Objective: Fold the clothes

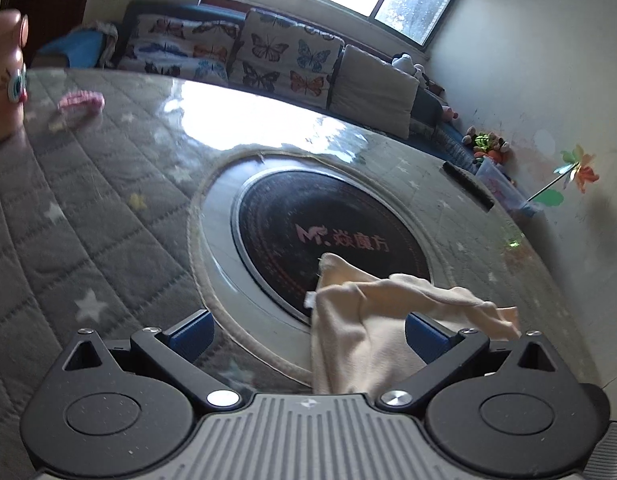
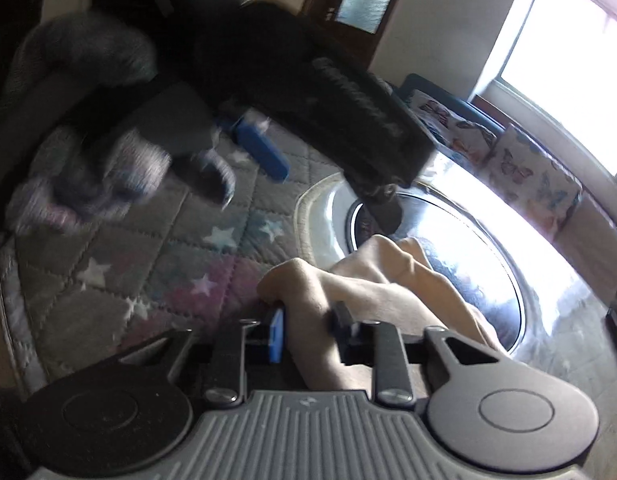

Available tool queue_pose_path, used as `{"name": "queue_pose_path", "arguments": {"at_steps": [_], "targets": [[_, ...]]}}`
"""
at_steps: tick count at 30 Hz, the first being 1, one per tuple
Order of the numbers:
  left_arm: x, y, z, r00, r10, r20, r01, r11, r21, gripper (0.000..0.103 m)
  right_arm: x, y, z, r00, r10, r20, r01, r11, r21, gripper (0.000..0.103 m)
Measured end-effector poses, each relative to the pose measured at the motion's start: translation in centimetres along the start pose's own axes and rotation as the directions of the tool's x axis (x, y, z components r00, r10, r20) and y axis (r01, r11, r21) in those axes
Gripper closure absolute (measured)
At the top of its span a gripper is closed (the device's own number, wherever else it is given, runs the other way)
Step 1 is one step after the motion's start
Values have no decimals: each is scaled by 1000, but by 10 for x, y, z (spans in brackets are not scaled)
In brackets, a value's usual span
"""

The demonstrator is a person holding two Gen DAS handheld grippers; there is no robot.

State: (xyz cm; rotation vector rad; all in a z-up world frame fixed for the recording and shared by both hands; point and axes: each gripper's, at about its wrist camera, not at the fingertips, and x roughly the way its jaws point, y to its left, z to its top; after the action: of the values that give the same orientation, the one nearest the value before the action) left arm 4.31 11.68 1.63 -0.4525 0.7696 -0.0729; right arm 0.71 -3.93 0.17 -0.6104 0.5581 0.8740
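— Cream cotton, a small garment (image 2: 372,280) by the look of it; the right gripper (image 2: 308,332) has its jaws clenched on a bunched fold, the cloth rising between the blue pads and trailing off toward the round black hob (image 1: 328,236) set in the table.

— And the left gripper (image 1: 308,332)?

— Spread wide, gripping nothing; the same cream cloth hangs between its fingers and drapes over the right-hand one, touching it but not pinched; I would judge that the left is waiting to take a second corner so the piece can be stretched flat before any fold.

— Why hold it up rather than lay it down?

— Probably to let the fabric fall straight; one pinch leaves it crumpled, so folding has hardly started.

— Any containers?

— A pinkish jar or cup (image 1: 4,80) at the far left of the quilted grey table cover (image 1: 68,208); its contents are hidden; a clear tub (image 1: 504,188) by the wall seems to hold toys, with a pinwheel (image 1: 576,168) standing beside or in it; I cannot tell which.

— Anything else on the cover?

— A pink frilly band (image 1: 82,101), well apart from the garment.
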Motion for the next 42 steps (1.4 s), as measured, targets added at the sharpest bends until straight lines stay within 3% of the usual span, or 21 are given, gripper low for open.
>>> {"name": "queue_pose_path", "arguments": {"at_steps": [5,12,15,18,20,23,28,32,39,42], "targets": [[9,4,-1,996,-74,-46,65,985,-160,0,-20,-24,3,997,14,71,-23,991,131,90],[25,3,-7,980,-179,-89,139,931,-338,3,-36,-41,-4,993,30,117,-54,978,203,91],[29,3,-7,970,-228,-87,176,900,-398,14,-37,-45,-7,991,42,125,-68,975,213,91],[32,3,-9,966,-246,-79,189,881,-433,35,-38,-47,-9,990,50,133,-79,971,226,91],[34,3,-10,969,-235,-79,178,881,-439,59,-37,-48,-10,990,56,133,-85,970,226,91],[35,4,-10,972,-224,-76,168,879,-446,80,-39,-49,-13,990,64,128,-91,971,223,90],[33,3,-12,977,-197,-82,147,899,-412,86,-52,-60,-25,991,53,122,-85,958,274,81],[31,-2,-13,981,-179,-77,138,916,-377,86,-71,-87,-49,996,-44,84,10,927,375,80],[31,-11,-13,986,-147,-76,117,946,-303,86,-76,-150,-101,969,-238,-66,235,809,539,68],[32,-15,-13,988,-134,-78,108,955,-275,86,-72,-177,-121,959,-263,-106,271,740,615,67]]}}
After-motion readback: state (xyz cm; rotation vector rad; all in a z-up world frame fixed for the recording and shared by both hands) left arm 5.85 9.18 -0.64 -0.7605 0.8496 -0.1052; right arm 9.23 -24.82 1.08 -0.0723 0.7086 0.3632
